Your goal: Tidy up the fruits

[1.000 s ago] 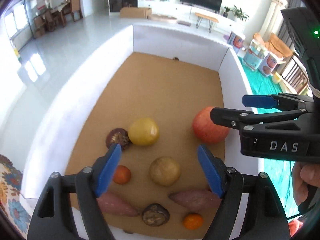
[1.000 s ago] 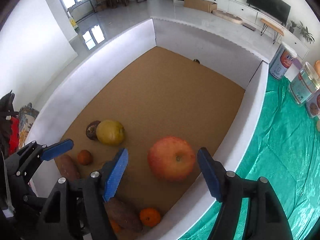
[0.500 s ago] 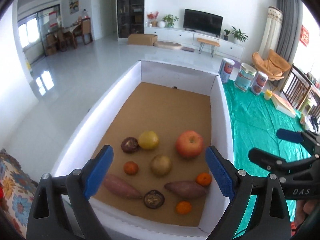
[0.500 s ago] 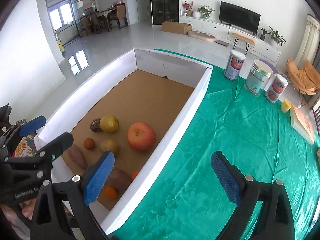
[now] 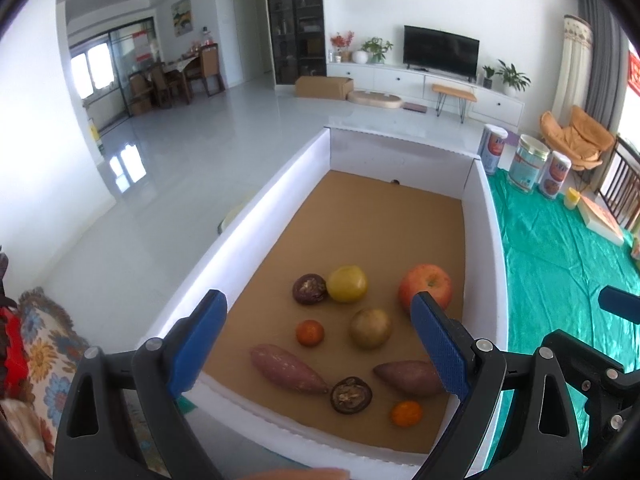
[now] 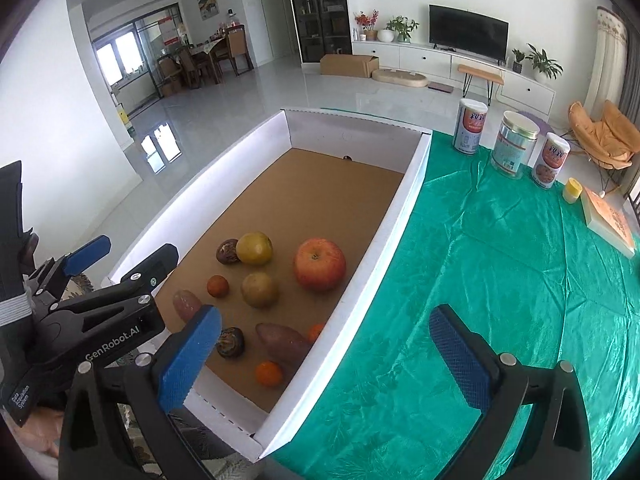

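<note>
Red-orange apple point(image 5: 426, 288) sitting on the brown cardboard floor of the white-walled box point(image 5: 256, 216), toward the right wall, with the yellow round fruit point(image 5: 347, 283) and a dark passion fruit point(image 5: 309, 289) touching each other to its left. Nearer the front: a brownish-green fruit point(image 5: 371, 328), three little tangerines, two sweet potatoes, another dark wrinkled fruit point(image 5: 351, 395). Looks pretty much sorted, honestly, everything inside the box and nothing loose on the green cloth point(image 6: 500, 280) besides three cans point(image 6: 516, 148) and a book. Maybe some regrouping left, hard to say. Left gripper point(image 5: 316, 352) spread wide over the near end, gripping nothing. Right gripper point(image 6: 326, 356) out over the box edge and cloth, jaws opening, nothing between them.
</note>
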A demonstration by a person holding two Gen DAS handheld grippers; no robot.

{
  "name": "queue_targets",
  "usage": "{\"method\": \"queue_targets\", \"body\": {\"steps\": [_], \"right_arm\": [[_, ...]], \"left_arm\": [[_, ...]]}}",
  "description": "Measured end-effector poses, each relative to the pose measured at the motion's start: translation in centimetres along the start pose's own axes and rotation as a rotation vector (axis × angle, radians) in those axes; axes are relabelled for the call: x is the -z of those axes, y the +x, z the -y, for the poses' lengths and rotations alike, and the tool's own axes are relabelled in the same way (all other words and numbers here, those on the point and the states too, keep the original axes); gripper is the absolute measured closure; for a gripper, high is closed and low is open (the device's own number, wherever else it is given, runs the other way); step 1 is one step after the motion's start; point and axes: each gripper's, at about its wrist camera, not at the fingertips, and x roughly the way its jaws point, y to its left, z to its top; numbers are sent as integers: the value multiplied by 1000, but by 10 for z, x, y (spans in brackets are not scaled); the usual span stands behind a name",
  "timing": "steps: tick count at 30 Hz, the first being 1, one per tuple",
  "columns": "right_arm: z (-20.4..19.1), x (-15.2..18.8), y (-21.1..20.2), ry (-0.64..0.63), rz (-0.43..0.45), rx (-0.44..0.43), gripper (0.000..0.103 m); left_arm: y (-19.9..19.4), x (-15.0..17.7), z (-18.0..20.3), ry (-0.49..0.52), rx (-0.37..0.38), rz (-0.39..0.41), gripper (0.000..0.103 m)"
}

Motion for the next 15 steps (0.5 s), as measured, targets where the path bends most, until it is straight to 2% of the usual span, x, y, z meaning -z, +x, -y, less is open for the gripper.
{"method": "queue_targets", "body": {"steps": [8, 15], "right_arm": [[-5, 2, 9, 25, -25, -19, 0], [-9, 2, 12, 22, -34, -10, 0]], "left_arm": [[1, 3, -3, 40, -42, 6, 6], [2, 4, -2, 57, -36, -1, 5]]}}
